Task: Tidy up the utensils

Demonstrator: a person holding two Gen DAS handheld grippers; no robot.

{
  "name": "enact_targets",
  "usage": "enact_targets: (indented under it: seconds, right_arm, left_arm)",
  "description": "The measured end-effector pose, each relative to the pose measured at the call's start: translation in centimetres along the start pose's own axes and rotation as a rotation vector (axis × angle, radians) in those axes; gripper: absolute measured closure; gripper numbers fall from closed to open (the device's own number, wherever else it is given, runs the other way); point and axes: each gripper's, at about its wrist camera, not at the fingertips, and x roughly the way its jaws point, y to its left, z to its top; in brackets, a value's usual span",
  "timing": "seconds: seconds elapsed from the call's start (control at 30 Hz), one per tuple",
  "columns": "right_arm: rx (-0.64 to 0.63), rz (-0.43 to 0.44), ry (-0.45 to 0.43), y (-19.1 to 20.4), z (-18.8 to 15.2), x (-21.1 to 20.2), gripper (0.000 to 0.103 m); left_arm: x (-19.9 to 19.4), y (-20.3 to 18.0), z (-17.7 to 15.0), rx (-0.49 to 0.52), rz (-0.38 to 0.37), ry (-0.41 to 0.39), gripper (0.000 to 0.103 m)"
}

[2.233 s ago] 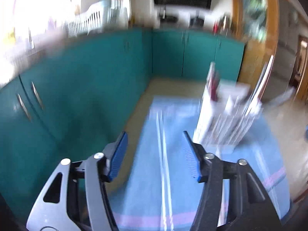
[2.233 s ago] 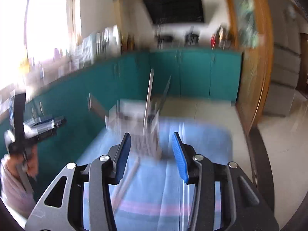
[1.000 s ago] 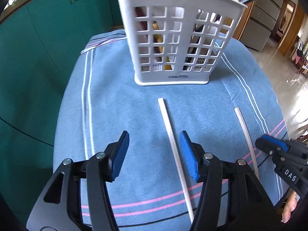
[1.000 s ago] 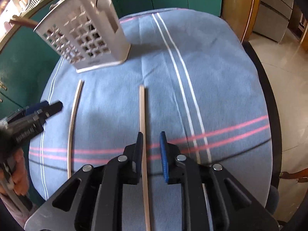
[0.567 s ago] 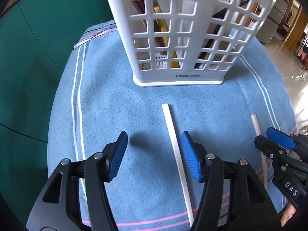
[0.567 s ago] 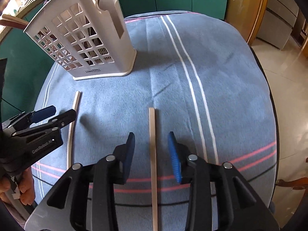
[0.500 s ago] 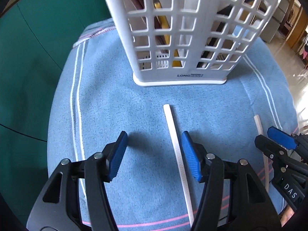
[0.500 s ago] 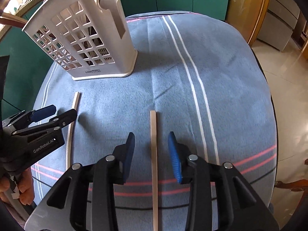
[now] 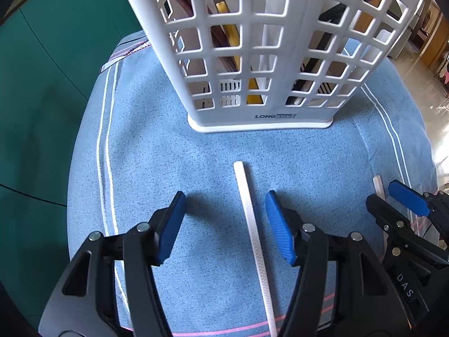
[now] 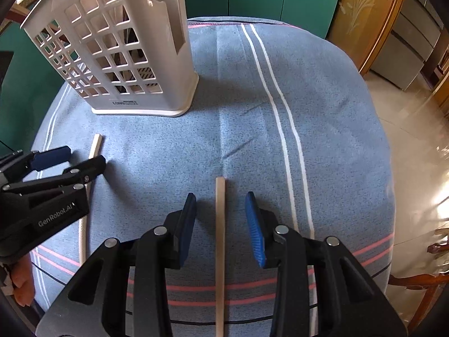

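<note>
- Blue striped cloth covers the table; teal cabinets behind.
- White slotted utensil basket stands upright, holding utensils.
- Left gripper spread, astride a white chopstick, not touching.
- Right gripper, jaws just widened, straddles a second chopstick.

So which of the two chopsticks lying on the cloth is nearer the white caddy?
The left chopstick, between the left gripper's open jaws; it lies straight before the caddy, the right one off to the side.
</note>
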Motion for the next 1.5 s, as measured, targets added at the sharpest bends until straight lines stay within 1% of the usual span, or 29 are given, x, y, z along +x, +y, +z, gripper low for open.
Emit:
enact_targets:
  seconds: [0.1,0.17,0.27,0.4,0.47,0.53,0.7,0.73,0.83,0.87,1.03,1.1,1.13,1.17,1.2,1.27,1.3,1.4,1.5]
  right_arm:
    - [-0.007,0.000,-0.002,0.0,0.1,0.2,0.067]
    - [-0.008,0.000,-0.002,0.0,0.1,0.2,0.067]
    - [-0.009,0.002,-0.002,0.0,0.0,0.0,0.067]
    - [-0.006,0.005,-0.004,-0.1,0.1,0.1,0.067]
    - [-0.005,0.004,-0.003,-0.1,0.1,0.1,0.067]
    - [-0.003,0.002,-0.002,0.0,0.1,0.1,0.067]
    - [0.002,0.000,0.002,0.0,0.1,0.1,0.067]
    - [0.002,-0.002,0.003,0.0,0.2,0.1,0.066]
    - [0.003,-0.007,0.003,0.2,0.3,0.1,0.064]
    - [0.003,-0.008,0.004,0.2,0.3,0.1,0.063]
    - [-0.007,-0.008,0.001,0.3,0.2,0.1,0.063]
    - [-0.012,-0.007,0.002,0.4,0.2,0.1,0.064]
    - [-0.014,-0.001,0.002,0.4,0.2,0.1,0.067]
    - [-0.019,0.008,0.002,0.5,0.2,0.0,0.074]
    - [-0.025,0.013,0.002,0.7,0.2,-0.1,0.078]
    - [-0.029,0.022,0.005,0.9,0.1,-0.1,0.092]
    - [-0.027,0.029,0.006,0.9,0.0,-0.2,0.095]
    - [-0.012,0.074,0.007,1.0,-0.3,-0.4,0.096]
    - [-0.003,0.090,-0.008,1.3,-0.8,-1.5,0.096]
  left_arm:
    - [-0.3,-0.2,-0.3,-0.001,-0.022,0.001,0.052]
    - [-0.4,-0.1,-0.4,-0.003,-0.028,-0.002,0.064]
    - [-0.6,-0.2,-0.7,0.009,-0.034,-0.005,0.070]
    - [-0.9,-0.2,-1.1,0.017,-0.048,-0.001,0.074]
    - [-1.1,-0.1,-1.4,0.025,-0.052,0.002,0.078]
    - [-1.3,0.1,-1.8,0.043,-0.055,0.011,0.080]
    - [-1.5,0.7,-2.1,0.036,-0.060,0.027,0.080]
    - [-1.5,0.7,-2.0,0.036,-0.056,0.026,0.079]
    - [-1.2,0.5,-1.4,0.040,-0.031,0.026,0.071]
    - [-1.2,0.4,-1.3,0.044,-0.025,0.024,0.070]
    - [-0.9,0.4,-0.9,0.052,-0.021,0.024,0.070]
    - [-1.0,0.2,-0.8,0.050,-0.031,0.025,0.075]
    - [-1.0,0.1,-0.8,0.051,-0.049,0.027,0.081]
    - [-1.0,0.0,-0.7,0.054,-0.052,0.027,0.087]
    - [-1.1,-0.1,-0.7,0.058,-0.052,0.026,0.089]
    - [-1.1,-0.4,-0.7,0.061,-0.046,0.024,0.091]
    - [-1.1,-0.4,-0.7,0.058,-0.045,0.023,0.092]
    - [-1.4,-0.1,-0.7,0.036,-0.059,0.032,0.096]
    - [-2.4,0.6,-1.0,0.012,-0.051,0.002,0.097]
